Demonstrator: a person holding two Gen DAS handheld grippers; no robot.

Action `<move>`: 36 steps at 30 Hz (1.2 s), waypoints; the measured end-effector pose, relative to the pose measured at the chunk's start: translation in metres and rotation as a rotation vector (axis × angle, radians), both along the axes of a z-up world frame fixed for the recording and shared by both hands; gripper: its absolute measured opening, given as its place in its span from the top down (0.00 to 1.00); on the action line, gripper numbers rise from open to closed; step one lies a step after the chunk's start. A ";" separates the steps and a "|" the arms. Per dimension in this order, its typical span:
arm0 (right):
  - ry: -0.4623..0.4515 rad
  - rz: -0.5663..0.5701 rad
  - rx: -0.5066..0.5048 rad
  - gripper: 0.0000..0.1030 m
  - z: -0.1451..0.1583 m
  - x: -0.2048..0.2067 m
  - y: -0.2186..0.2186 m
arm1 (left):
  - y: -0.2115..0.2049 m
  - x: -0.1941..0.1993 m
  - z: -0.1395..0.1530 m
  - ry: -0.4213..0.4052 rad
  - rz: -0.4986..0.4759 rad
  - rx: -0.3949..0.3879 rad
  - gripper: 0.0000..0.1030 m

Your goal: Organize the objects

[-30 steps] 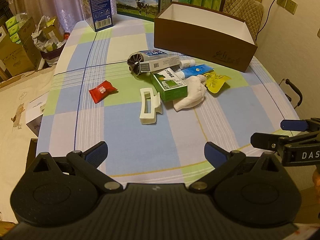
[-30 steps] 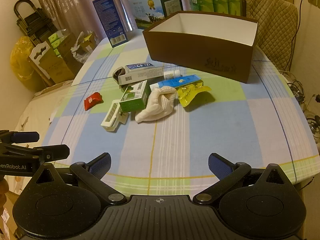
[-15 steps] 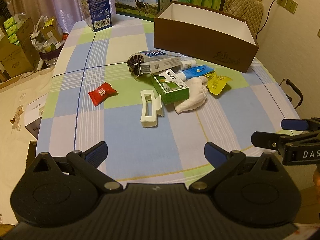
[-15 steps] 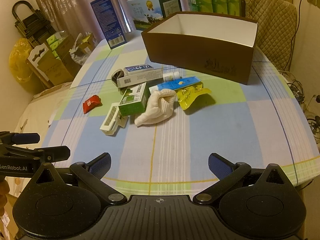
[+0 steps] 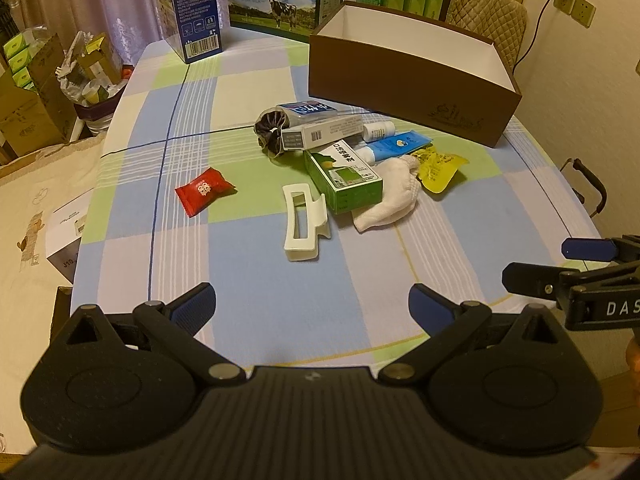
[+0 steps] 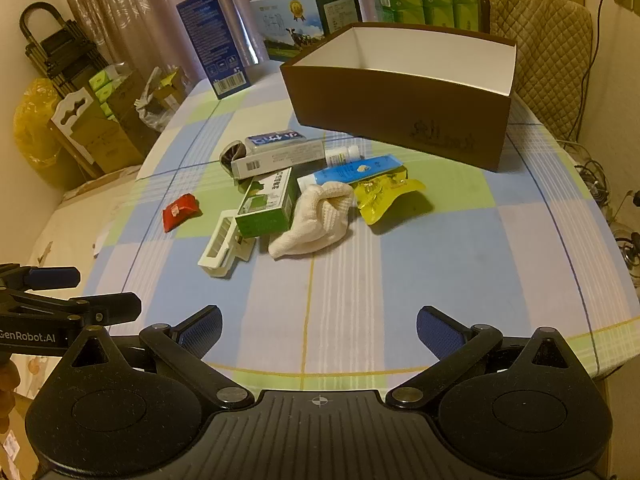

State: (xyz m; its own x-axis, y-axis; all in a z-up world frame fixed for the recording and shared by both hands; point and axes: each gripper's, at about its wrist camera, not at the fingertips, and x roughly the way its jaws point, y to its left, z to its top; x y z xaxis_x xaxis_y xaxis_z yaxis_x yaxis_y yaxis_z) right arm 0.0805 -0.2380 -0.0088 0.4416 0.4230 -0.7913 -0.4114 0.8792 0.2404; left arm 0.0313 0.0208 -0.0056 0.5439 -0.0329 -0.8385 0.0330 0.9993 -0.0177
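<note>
While your left gripper (image 5: 312, 304) and right gripper (image 6: 319, 326) hover spread wide, gripping nothing, clutter sits at 12 o'clock, brown box (image 6: 400, 120) behind it.

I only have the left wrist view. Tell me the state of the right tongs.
Observer: The right tongs are open, with nothing between them.
Operator: Report any hazards off to the right.
Observer: Loose cables lie tangled past the table edge.
Operator: Now describe the far left of the room.
Observer: A yellow bag sits beside the cardboard boxes.
</note>
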 end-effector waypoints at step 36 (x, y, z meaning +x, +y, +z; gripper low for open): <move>0.046 -0.183 0.101 0.09 -0.006 0.015 0.007 | 0.051 0.020 -0.009 -0.015 -0.016 -0.012 0.01</move>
